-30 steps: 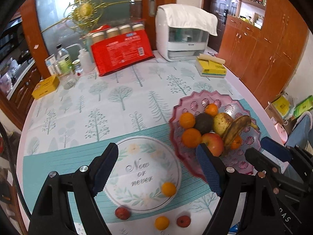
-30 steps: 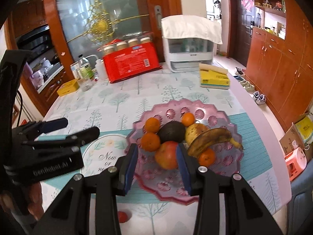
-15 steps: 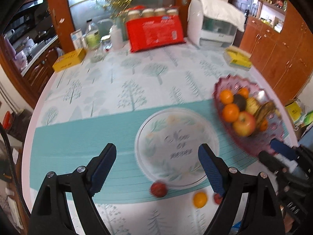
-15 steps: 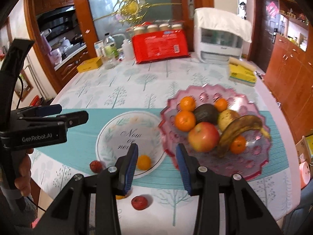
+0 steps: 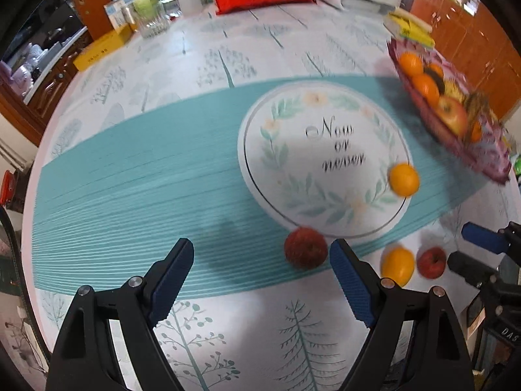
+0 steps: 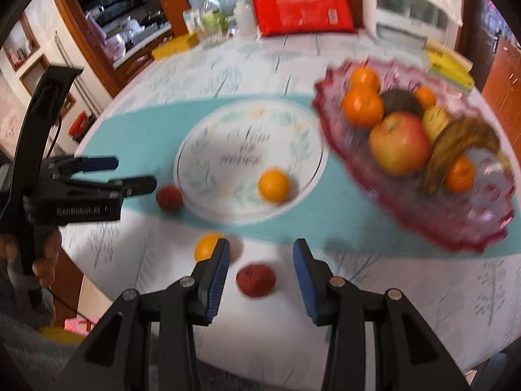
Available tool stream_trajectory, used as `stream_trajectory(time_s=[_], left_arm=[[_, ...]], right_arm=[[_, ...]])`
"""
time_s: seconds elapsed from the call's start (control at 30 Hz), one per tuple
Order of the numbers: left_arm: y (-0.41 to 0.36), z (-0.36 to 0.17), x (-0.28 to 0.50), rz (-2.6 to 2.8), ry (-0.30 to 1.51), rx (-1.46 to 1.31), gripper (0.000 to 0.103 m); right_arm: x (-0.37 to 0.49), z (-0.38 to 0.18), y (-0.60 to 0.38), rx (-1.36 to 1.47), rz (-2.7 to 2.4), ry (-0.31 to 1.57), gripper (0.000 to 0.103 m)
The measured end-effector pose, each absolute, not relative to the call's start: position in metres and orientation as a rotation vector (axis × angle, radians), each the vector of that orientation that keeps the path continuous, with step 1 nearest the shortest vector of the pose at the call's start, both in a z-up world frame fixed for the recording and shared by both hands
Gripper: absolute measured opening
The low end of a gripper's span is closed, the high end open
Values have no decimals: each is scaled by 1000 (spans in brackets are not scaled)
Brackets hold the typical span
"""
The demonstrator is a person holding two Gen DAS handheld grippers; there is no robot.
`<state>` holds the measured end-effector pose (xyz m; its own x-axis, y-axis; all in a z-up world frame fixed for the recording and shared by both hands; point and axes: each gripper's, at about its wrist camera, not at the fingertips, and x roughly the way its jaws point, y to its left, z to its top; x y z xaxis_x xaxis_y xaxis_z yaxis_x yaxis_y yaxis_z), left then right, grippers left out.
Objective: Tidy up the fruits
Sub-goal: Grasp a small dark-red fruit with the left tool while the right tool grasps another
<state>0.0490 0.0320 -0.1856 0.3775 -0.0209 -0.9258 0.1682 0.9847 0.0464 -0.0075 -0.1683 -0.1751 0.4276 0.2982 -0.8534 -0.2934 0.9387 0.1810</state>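
Red fruit [image 6: 256, 280] low centre looks small, firm, roundish: I'd pinch its middle. Right jaws apart around it, left jaws wide, both empty.

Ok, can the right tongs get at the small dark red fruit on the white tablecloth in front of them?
Probably yes. The small dark red fruit lies alone ahead of the open right tongs, nothing between; the small orange fruit sits just outside the left finger.
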Motion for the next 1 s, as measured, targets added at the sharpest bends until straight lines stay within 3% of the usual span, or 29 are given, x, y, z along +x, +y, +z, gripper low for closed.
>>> stream_trajectory(time_s=[0.37, 0.47, 0.53, 0.67, 1.0], left_arm=[[22, -211, 56, -197, 1207, 127, 73], [16, -214, 56, -226, 1214, 120, 62], [11, -218, 57, -246, 1234, 125, 47], [4, -219, 56, -246, 1217, 164, 34], [-3, -206, 53, -283, 1212, 163, 32]], right_arm=[[-14, -211, -164, 42, 347, 1152, 39], [-14, -214, -163, 51, 367, 1145, 33], [-14, -214, -161, 36, 364, 1135, 33], [-15, -213, -158, 8, 361, 1125, 32], [-16, -200, -158, 1, 370, 1083, 31]])
